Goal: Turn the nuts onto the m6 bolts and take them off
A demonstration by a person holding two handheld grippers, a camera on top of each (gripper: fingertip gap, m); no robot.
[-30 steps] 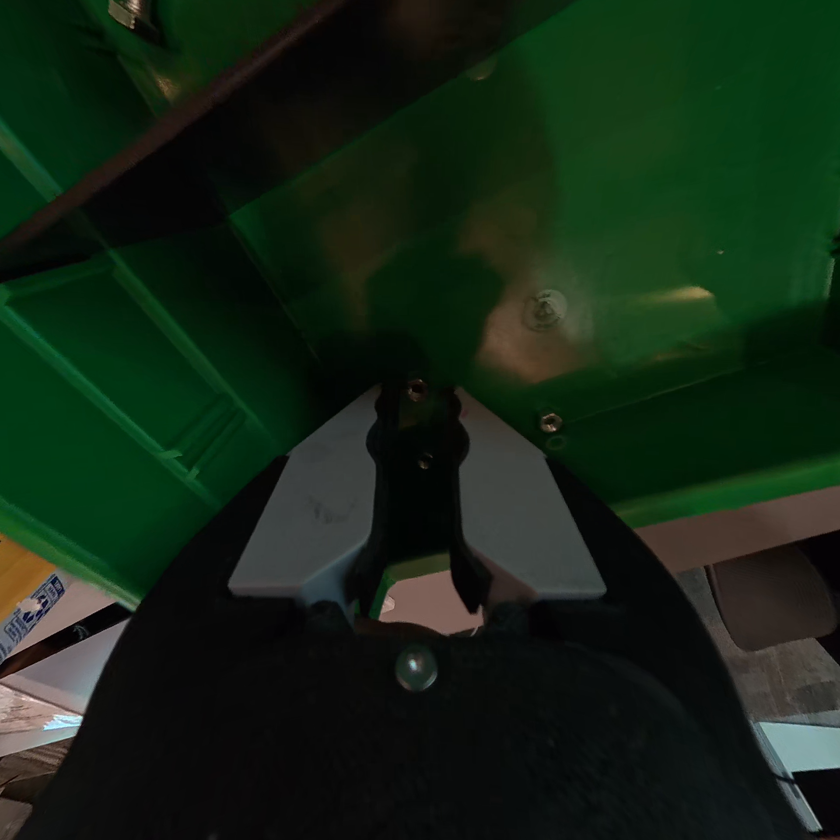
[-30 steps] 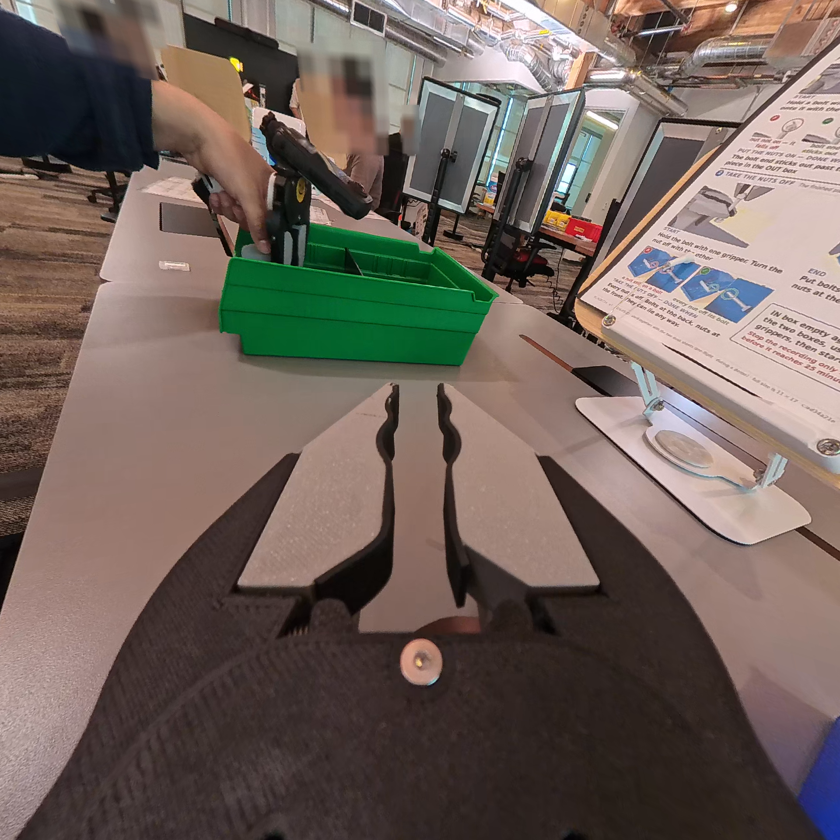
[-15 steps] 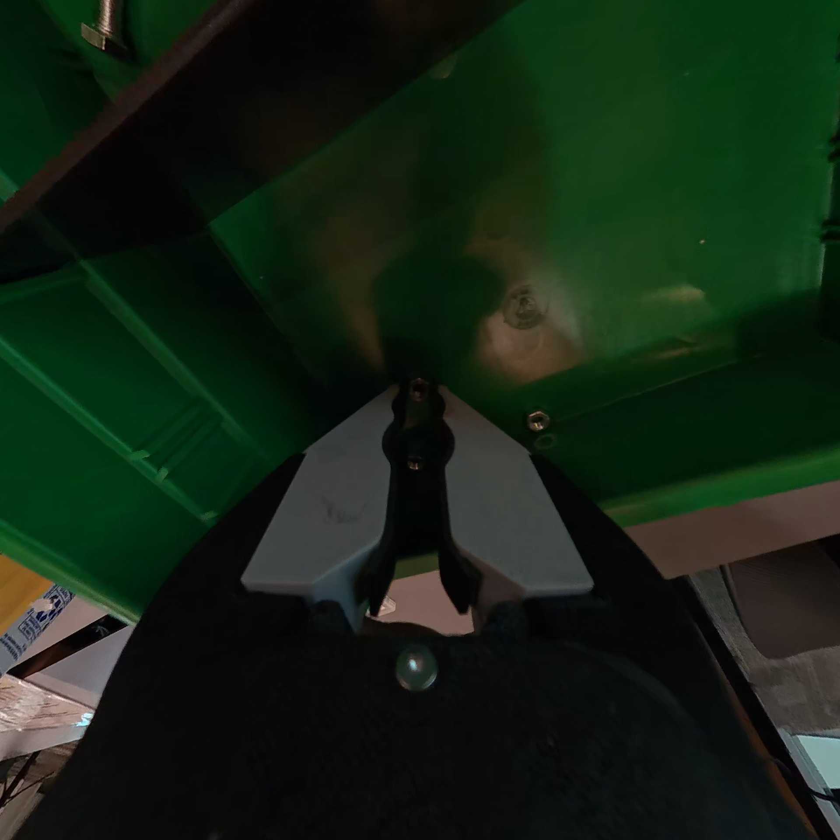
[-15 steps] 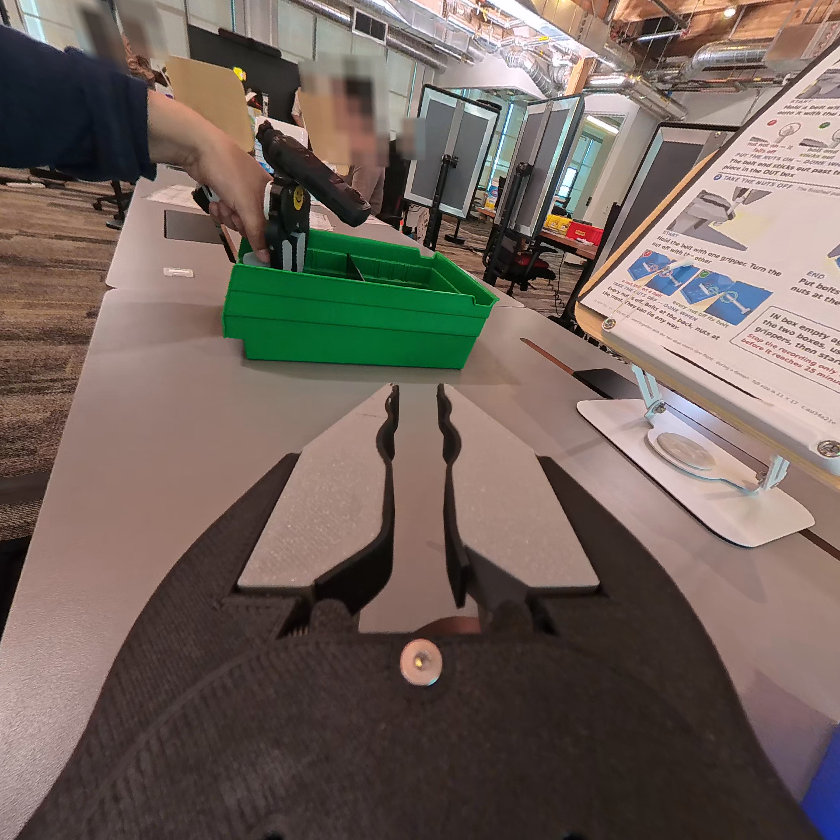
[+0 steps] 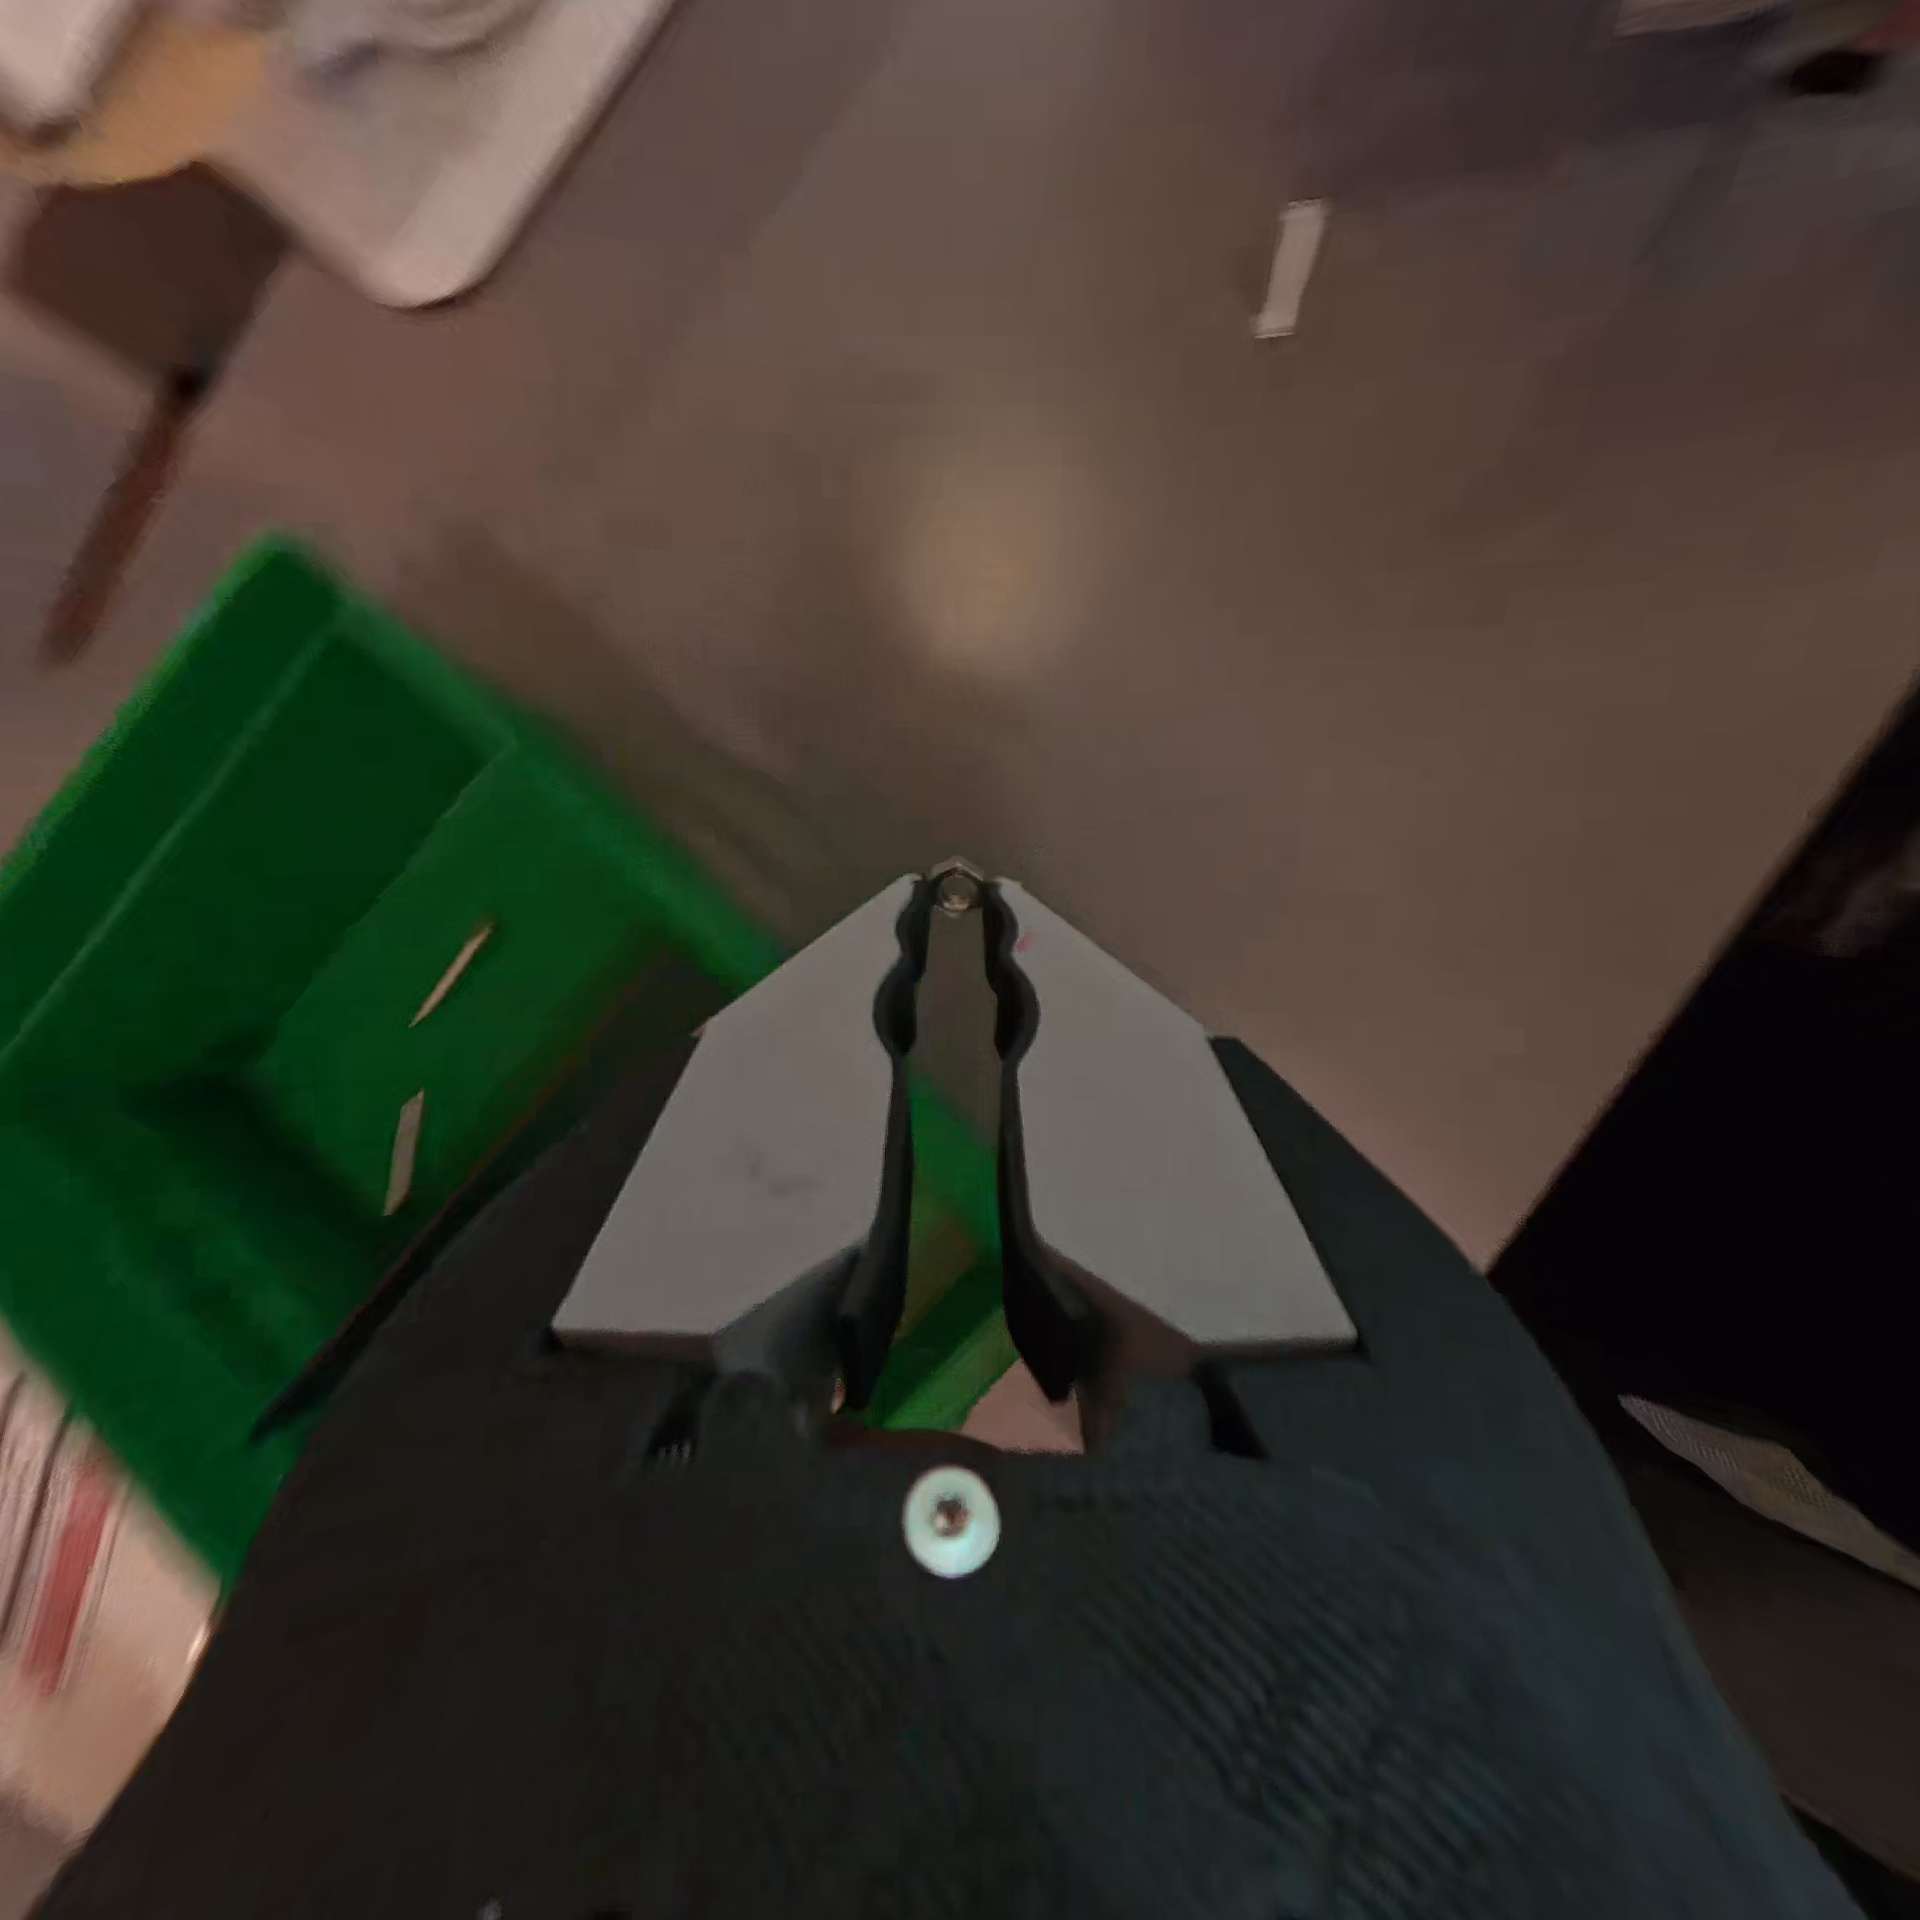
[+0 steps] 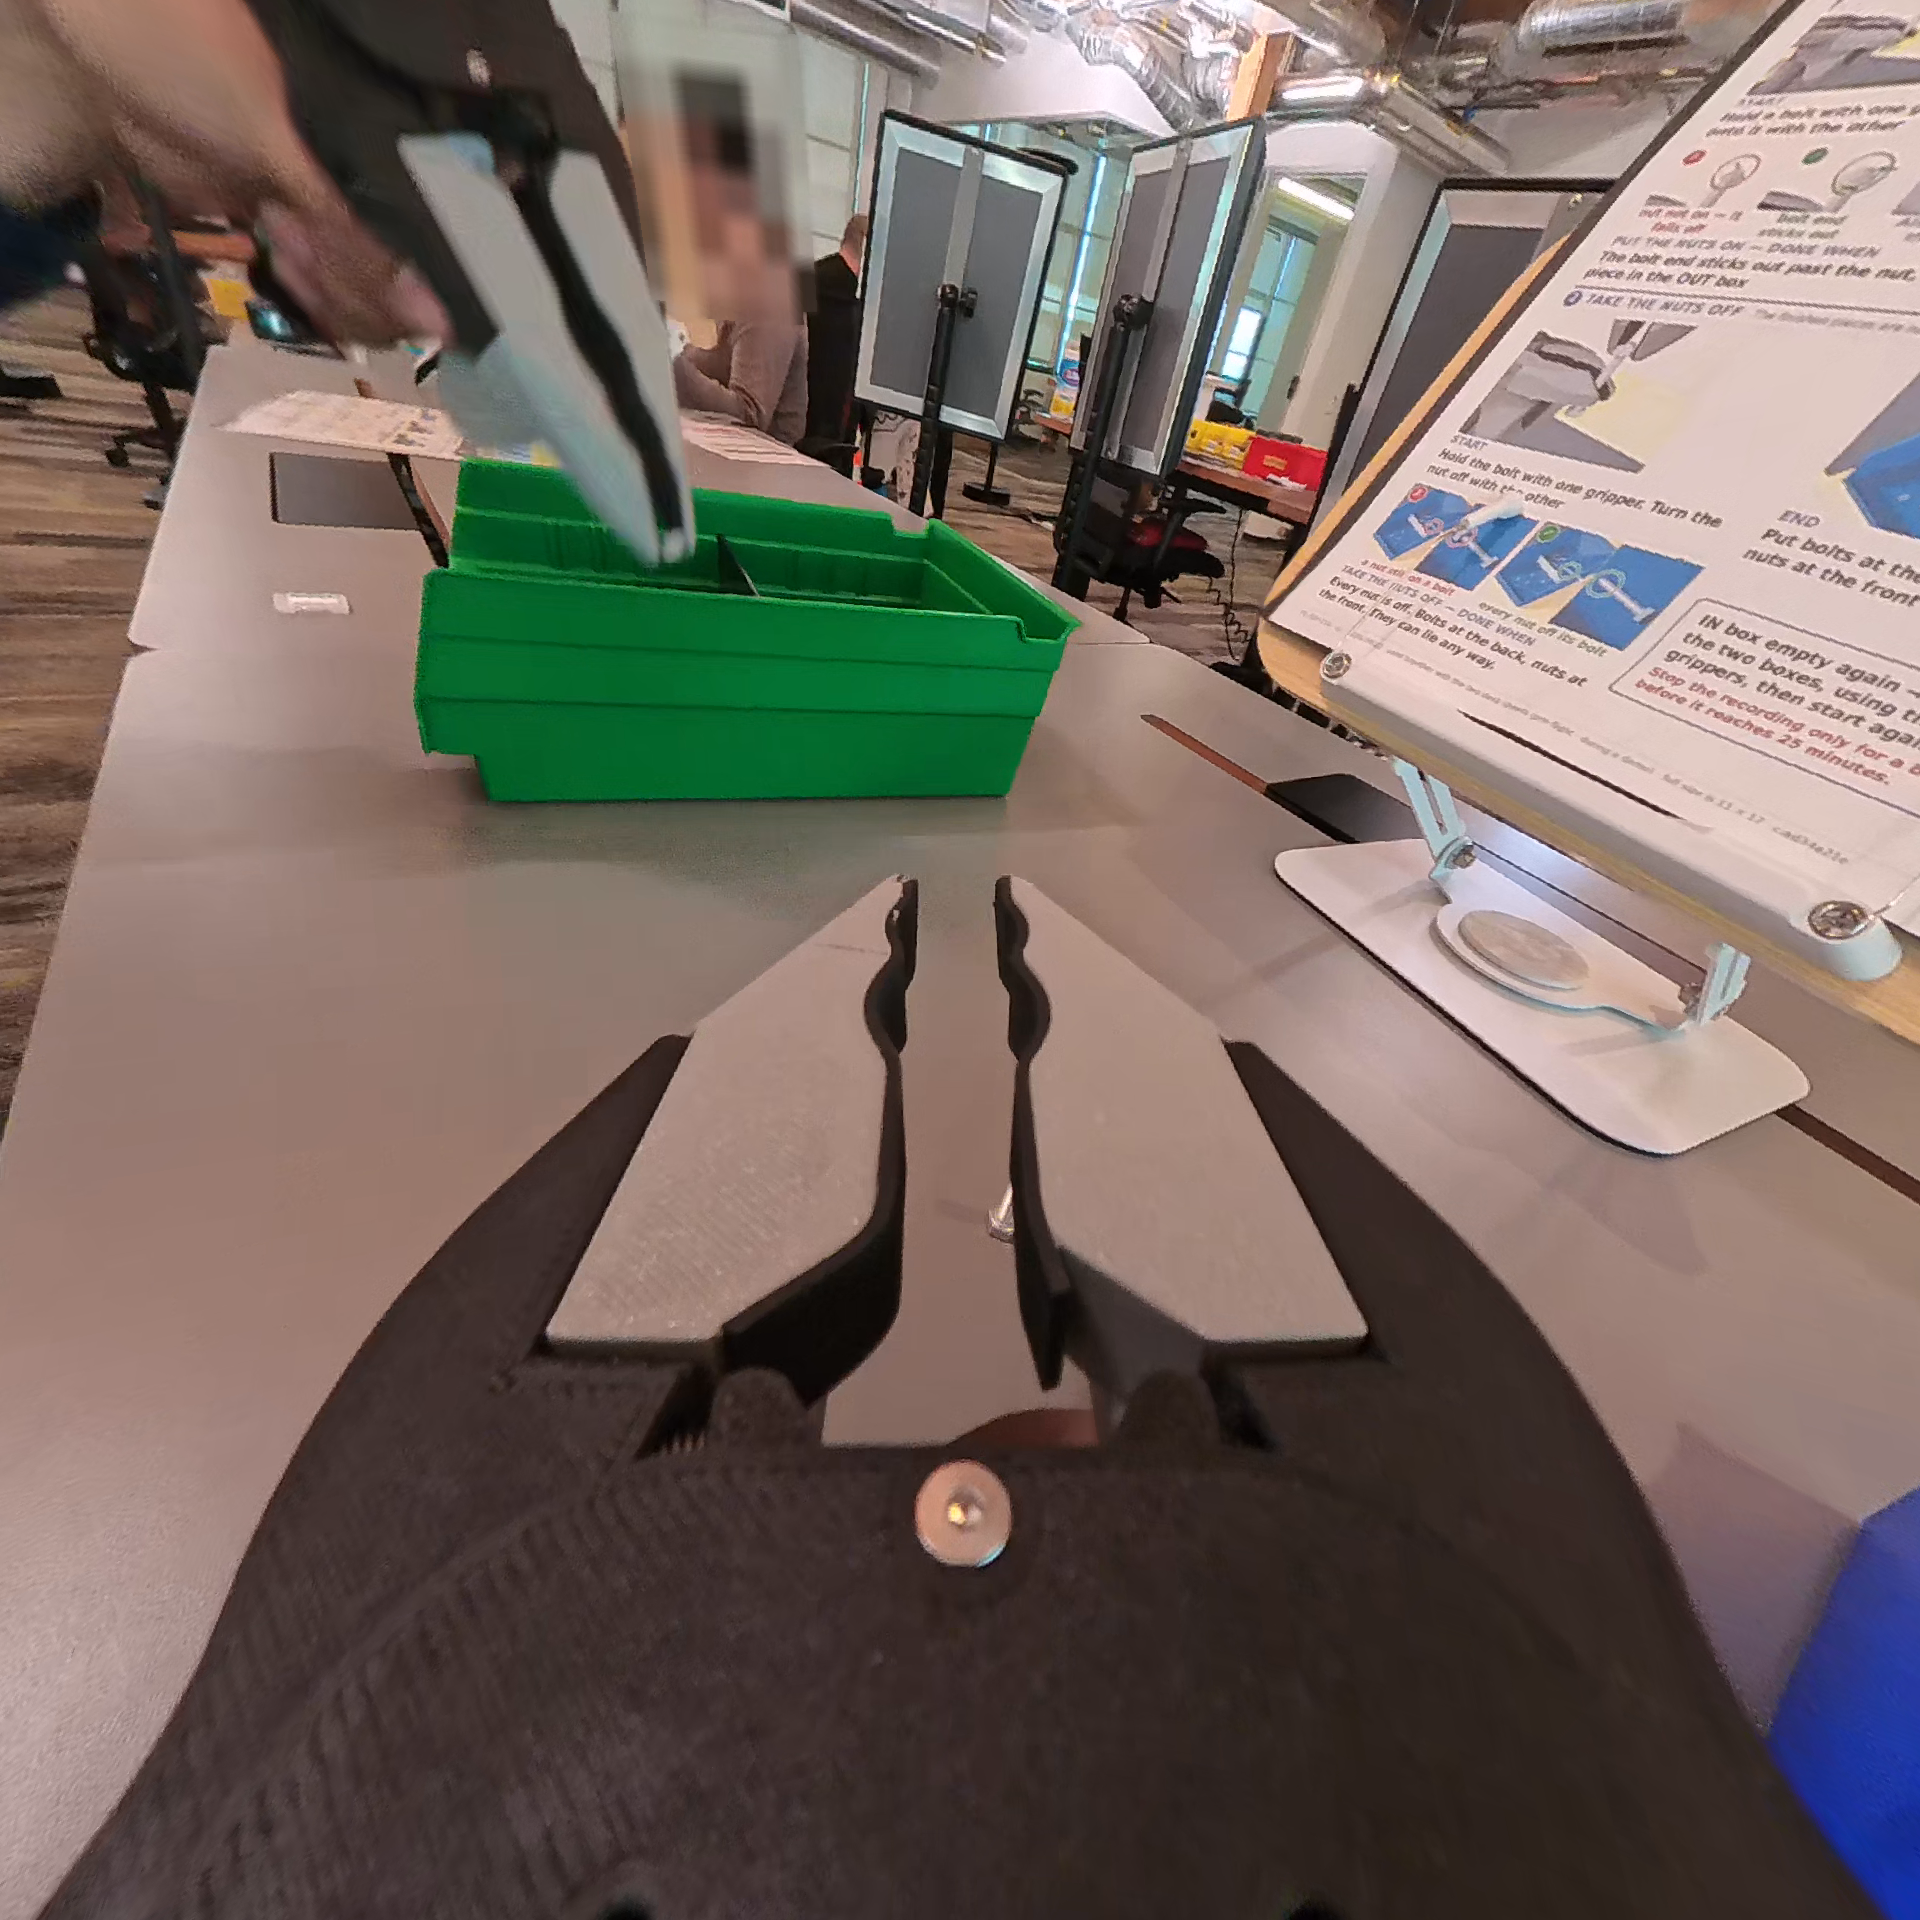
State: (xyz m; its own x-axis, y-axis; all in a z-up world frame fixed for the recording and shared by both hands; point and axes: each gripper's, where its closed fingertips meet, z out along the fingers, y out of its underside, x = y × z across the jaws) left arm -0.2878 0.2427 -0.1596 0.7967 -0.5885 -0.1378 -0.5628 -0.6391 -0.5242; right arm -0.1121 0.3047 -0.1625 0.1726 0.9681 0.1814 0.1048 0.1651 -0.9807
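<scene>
steel nut pinched in left claw, lifted out of green bin; right claw narrow, empty; bolt next.

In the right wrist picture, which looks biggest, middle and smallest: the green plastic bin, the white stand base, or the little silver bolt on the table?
1. Green plastic bin, biggest.
2. White flat stand base, middle, though it sits nearer the camera.
3. Small silver bolt, smallest, partly hidden between the right gripper fingers.
</scene>
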